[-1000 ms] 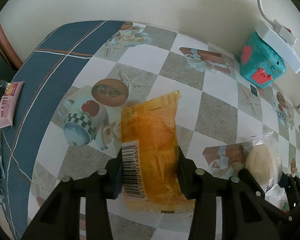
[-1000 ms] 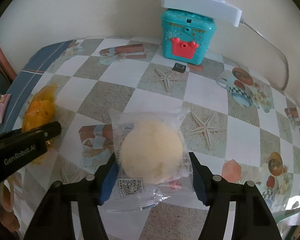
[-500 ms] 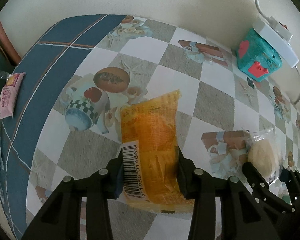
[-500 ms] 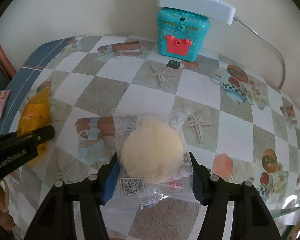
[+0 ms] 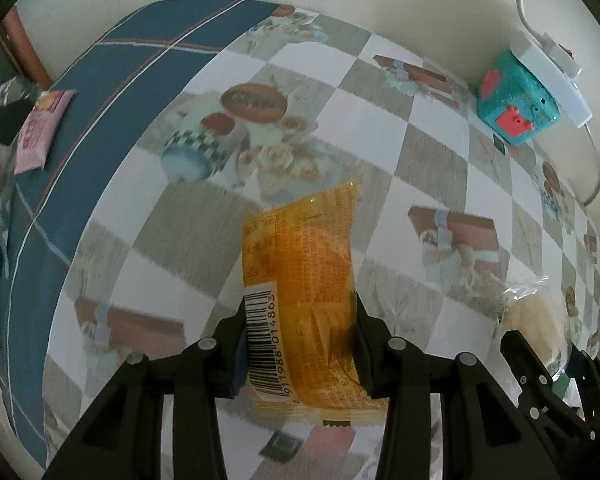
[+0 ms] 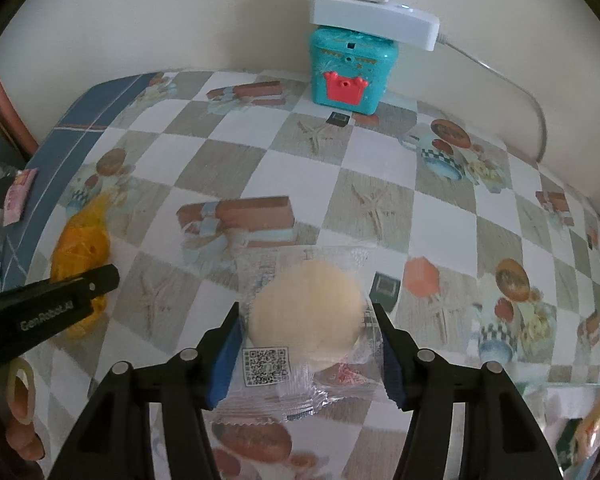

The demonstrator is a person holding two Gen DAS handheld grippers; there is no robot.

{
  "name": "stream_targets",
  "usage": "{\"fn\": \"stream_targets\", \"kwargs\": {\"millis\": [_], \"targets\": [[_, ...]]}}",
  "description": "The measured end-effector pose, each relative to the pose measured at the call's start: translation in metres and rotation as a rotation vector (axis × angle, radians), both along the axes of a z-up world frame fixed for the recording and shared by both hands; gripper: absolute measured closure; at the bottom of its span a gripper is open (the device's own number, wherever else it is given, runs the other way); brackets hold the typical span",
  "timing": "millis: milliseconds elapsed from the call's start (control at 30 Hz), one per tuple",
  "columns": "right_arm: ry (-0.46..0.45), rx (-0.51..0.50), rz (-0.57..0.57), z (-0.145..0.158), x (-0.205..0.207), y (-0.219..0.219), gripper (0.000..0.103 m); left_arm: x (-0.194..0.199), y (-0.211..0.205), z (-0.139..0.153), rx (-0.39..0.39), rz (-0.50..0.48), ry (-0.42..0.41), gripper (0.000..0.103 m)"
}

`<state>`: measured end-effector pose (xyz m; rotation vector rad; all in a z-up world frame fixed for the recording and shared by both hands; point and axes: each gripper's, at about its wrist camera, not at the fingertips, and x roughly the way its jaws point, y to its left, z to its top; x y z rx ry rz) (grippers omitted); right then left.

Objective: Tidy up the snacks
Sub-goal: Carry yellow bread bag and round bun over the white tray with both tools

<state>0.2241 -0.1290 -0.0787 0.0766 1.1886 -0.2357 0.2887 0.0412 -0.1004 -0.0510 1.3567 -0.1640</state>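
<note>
From the left wrist view, the left gripper (image 5: 298, 344) is clamped on the orange plastic snack packet with a barcode (image 5: 302, 304), its black fingers (image 5: 232, 354) pressing both long sides, the packet lifted above the checkered picture-print tablecloth (image 5: 380, 120). The teal plastic toy box with a red crown (image 5: 516, 110) stands far off at the cloth's back edge by the wall, well apart from the packet. A small pink sachet (image 5: 38, 130) lies at the opposite, blue-bordered end of the cloth from the box.

From the right wrist view, the right gripper (image 6: 306, 354) has its jaws closing on the clear-wrapped pale round bun (image 6: 306, 320), blue pads against the wrapper's sides. The bun sits well in front of the teal box, the orange packet (image 6: 80, 248) further left of it. A white power strip (image 6: 374, 20) rests on top of the box.
</note>
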Motion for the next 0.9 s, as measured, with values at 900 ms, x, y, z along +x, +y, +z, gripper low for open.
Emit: {"fn": "stream_targets", "kwargs": {"millis": [900], "targets": [[-0.028, 0.12, -0.194, 0.042, -0.125, 0.004, 0.041, -0.112, -0.002, 0.067, -0.041, 0.06, 0.0, 0.059]]}}
